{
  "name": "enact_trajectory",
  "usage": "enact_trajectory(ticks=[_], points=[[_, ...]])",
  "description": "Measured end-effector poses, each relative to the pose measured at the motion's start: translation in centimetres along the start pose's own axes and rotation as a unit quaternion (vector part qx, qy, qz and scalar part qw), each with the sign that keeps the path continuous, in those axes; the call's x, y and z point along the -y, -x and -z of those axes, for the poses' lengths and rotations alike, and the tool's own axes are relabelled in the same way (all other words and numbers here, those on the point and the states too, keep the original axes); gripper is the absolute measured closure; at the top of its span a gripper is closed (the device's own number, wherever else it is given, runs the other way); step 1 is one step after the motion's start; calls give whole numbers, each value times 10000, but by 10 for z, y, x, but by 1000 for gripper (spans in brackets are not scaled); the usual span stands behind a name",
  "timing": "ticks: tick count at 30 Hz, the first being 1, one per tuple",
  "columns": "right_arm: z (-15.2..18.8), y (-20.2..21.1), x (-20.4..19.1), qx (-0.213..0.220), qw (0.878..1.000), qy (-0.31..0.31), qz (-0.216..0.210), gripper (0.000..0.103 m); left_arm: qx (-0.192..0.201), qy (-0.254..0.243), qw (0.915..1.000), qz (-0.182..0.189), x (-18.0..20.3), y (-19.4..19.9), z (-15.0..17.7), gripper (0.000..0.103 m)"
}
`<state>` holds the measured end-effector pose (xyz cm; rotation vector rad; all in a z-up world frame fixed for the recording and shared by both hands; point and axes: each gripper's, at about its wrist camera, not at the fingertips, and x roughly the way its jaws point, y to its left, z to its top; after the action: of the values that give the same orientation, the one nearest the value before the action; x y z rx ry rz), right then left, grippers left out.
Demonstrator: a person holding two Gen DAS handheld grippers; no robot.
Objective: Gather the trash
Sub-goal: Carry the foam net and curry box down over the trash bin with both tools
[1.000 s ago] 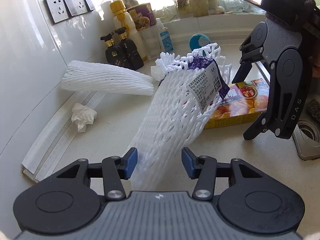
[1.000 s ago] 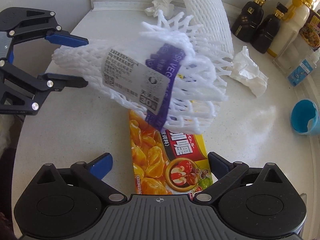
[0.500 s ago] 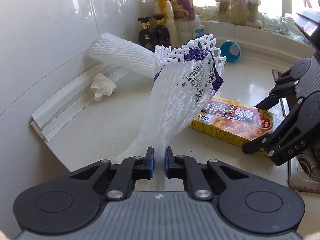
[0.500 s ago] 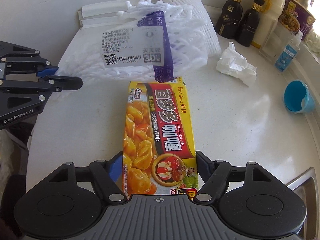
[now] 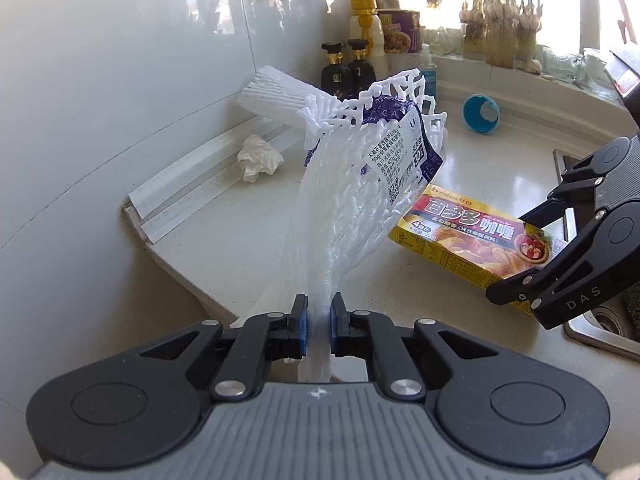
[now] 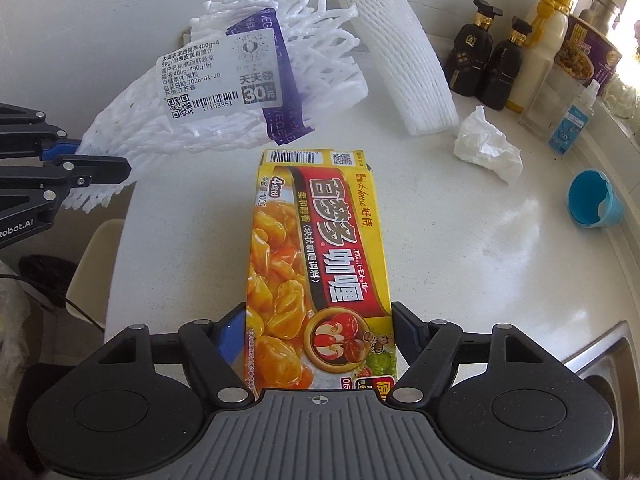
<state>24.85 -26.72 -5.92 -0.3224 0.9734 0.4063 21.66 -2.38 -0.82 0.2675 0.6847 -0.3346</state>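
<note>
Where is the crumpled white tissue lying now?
In the right wrist view the crumpled tissue lies on the counter, right of the curry box, between the flat foam sleeve and the blue cup.

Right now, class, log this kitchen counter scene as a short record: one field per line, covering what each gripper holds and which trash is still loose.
Left gripper: shut on the white foam net sleeve, lifted off the counter
Right gripper: jaws closed on the sides of the yellow curry box, box lying flat
Loose trash: crumpled tissue, second foam sleeve, blue cup on its side
Behind: two dark bottles by the wall
</note>
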Motion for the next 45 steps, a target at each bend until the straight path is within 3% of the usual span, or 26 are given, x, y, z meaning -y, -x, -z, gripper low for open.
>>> enact_trajectory(ticks=[17, 27, 38, 45], points=[[-5, 21, -76, 253, 9980, 513, -263, 29, -55, 625, 9977, -239, -45, 36, 41, 94], [-13, 13, -135, 299, 9939, 934, -503, 29, -178, 1176, 9919, -443, -85, 49, 82, 94], [-20, -24, -199, 215, 9902, 1079, -857, 29, -457, 1782, 9808, -639, -125, 35, 132, 94], [-22, -79, -234, 32, 9905, 738, -1164, 29, -597, 2269, 9697, -677, -136, 9, 170, 94]])
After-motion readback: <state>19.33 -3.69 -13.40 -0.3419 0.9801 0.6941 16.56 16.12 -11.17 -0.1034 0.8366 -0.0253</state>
